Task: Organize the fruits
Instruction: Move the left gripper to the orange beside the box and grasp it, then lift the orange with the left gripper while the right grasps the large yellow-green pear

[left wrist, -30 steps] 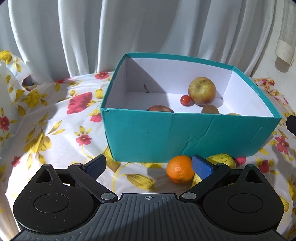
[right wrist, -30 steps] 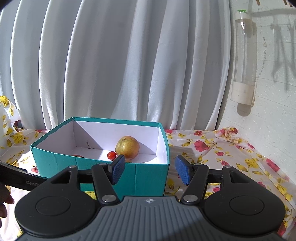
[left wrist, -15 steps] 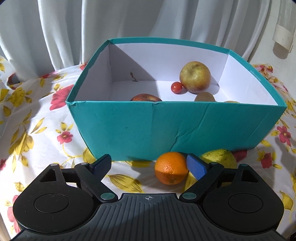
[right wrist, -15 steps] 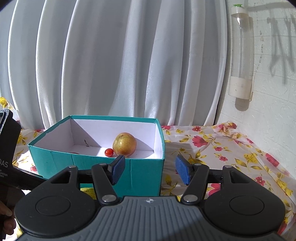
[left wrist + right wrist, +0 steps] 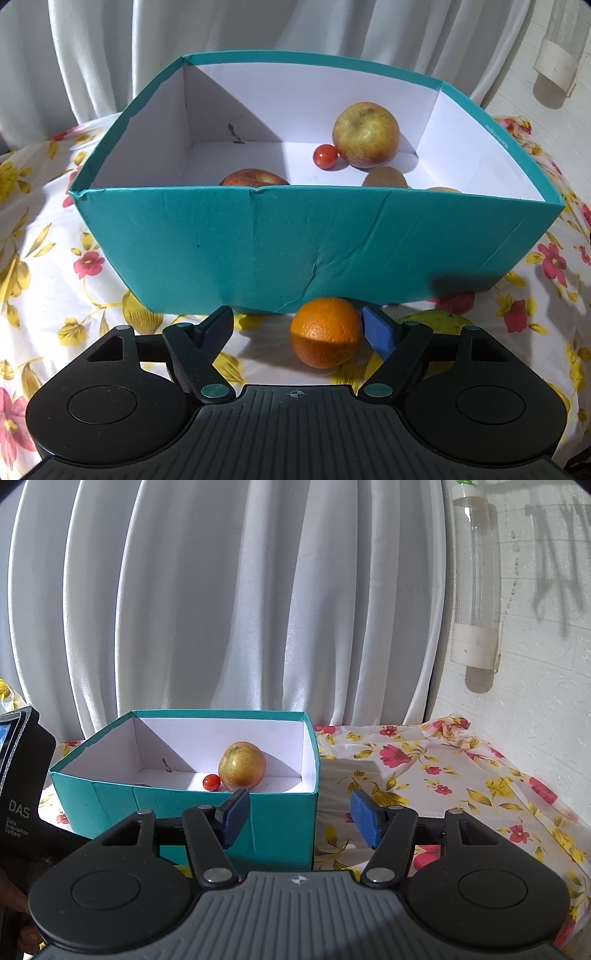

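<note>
A teal box with a white inside stands on the flowered cloth. It holds a yellow-red apple, a cherry tomato, a red apple and a kiwi. An orange lies on the cloth in front of the box, between the fingers of my open left gripper, close to the right pad. A green-yellow pear lies right of it. My right gripper is open and empty, held above the table before the box.
White curtains hang behind the table. A white wall with a plastic tube holder is at the right. The flowered cloth is bare right of the box. The left gripper's body shows at the right wrist view's left edge.
My left gripper has moved forward and lower, so the orange now sits between its fingers and the box is nearer. The right gripper has drifted slightly.
</note>
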A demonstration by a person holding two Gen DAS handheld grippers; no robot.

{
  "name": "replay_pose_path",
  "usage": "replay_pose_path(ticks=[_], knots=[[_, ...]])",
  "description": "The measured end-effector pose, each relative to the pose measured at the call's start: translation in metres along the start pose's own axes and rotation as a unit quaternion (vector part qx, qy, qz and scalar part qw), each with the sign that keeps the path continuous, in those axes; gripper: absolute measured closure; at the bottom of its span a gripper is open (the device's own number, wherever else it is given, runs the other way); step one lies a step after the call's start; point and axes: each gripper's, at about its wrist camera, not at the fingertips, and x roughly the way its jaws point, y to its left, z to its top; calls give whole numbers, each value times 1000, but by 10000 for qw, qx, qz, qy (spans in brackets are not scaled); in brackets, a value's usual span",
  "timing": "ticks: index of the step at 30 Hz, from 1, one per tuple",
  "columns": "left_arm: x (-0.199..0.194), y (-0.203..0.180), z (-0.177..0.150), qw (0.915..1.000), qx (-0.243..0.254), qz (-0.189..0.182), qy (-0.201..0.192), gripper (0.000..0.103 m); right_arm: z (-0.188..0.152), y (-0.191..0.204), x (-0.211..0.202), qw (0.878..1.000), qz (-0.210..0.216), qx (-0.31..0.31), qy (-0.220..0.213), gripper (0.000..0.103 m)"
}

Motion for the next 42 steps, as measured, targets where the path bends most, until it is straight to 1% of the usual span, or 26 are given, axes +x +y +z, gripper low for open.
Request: replay_pose_path(ticks=[7,20,23,26,28,30,32,35,38,39,42], knots=[[4,3,2,9999,-122,-64,74,25,-3,-3,1,10000,3,37,21,42],[3,1,3,9990,-150,-403,139,53,-3,-4,1,10000,-15,61,21,42],[4,1,4,9987,-189,-443,141,53,-4,-4,1,10000,-15,64,32,42],[7,4,5,9983,-278,-474,177,50,-4,-4,0,10000,-17,61,36,41],[7,4,5,9984,-280,-462,173,50,-4,-4,0,10000,-12,60,42,40],[7,3,4,9983,-291,-477,171,52,-5,-4,0,10000,-20,54,52,40],[7,2,4,9981,-293,-506,174,58,-5,-4,-1,10000,-16,52,50,40],[6,1,5,9982,-291,-494,182,58,-5,-4,0,10000,-15,50,51,40],[4,-1,5,9989,-228,-383,172,59,-5,-4,-1,10000,-22,40,48,40],[2,-3,4,9992,-178,-318,155,59,-5,-4,-1,10000,-26,32,43,40],[-9,-2,4,9993,-176,-318,26,59,-6,-3,-1,10000,-45,7,28,40]])
